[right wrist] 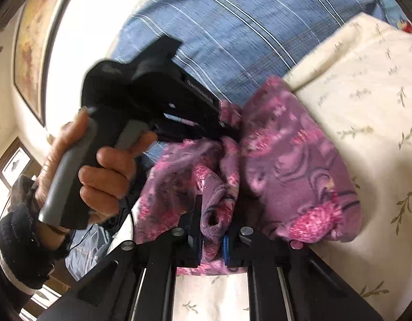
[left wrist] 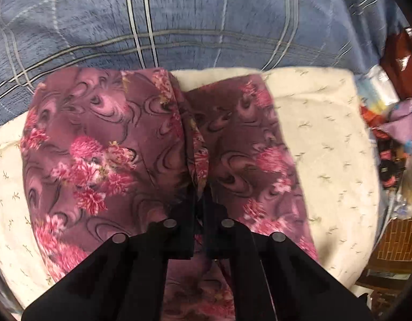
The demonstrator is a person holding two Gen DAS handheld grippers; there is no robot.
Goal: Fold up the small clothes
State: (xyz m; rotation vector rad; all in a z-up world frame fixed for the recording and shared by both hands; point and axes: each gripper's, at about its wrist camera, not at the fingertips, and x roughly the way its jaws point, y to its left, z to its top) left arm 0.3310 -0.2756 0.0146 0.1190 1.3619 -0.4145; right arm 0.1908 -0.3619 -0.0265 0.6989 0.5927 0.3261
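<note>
A purple fleece garment (left wrist: 99, 133) with pink flowers lies bunched on a cream cloth (left wrist: 326, 133) with a small sprig print. My left gripper (left wrist: 202, 200) points down at it and is shut on a raised fold along the garment's middle. In the right wrist view the same garment (right wrist: 286, 160) hangs in folds, and my right gripper (right wrist: 214, 230) is shut on a rolled edge of it. The left gripper (right wrist: 227, 131) shows there too, held by a hand (right wrist: 104, 176), its tips buried in the fabric above.
A blue plaid blanket (left wrist: 179, 13) covers the bed behind the cream cloth (right wrist: 366, 93). Mixed colourful items (left wrist: 393, 133) and a woven basket (left wrist: 398, 240) crowd the right edge. A framed picture (right wrist: 37, 40) hangs on the wall at the left.
</note>
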